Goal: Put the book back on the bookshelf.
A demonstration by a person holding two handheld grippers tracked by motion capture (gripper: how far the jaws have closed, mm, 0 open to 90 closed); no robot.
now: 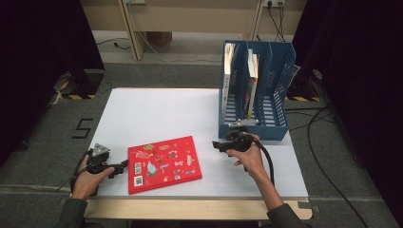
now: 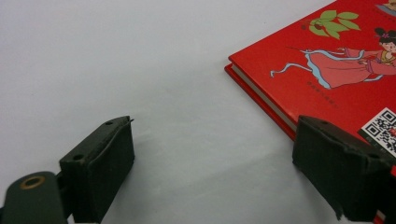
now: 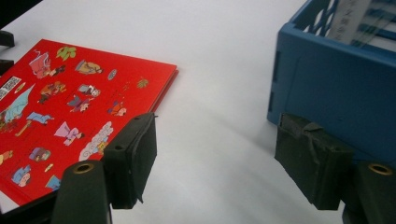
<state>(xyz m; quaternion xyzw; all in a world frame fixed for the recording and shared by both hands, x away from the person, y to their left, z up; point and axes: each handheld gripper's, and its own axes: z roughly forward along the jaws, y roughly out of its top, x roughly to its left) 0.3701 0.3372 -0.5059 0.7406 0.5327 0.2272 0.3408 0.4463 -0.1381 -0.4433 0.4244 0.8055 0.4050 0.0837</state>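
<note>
Red book (image 1: 164,163) is lying flat near the table's (image 1: 157,111) front edge between both empty, spread grippers, so the left gripper (image 1: 124,164) should be sliding level onto its near edge, gripping before lifting toward the blue rack (image 1: 280,85).

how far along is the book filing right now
Done: two books already stand in the blue file rack. In hand: nothing yet; the red book lies flat on the table, with the left gripper open at its edge and the right gripper open nearby. Left: gripping, lifting and slotting it.
</note>
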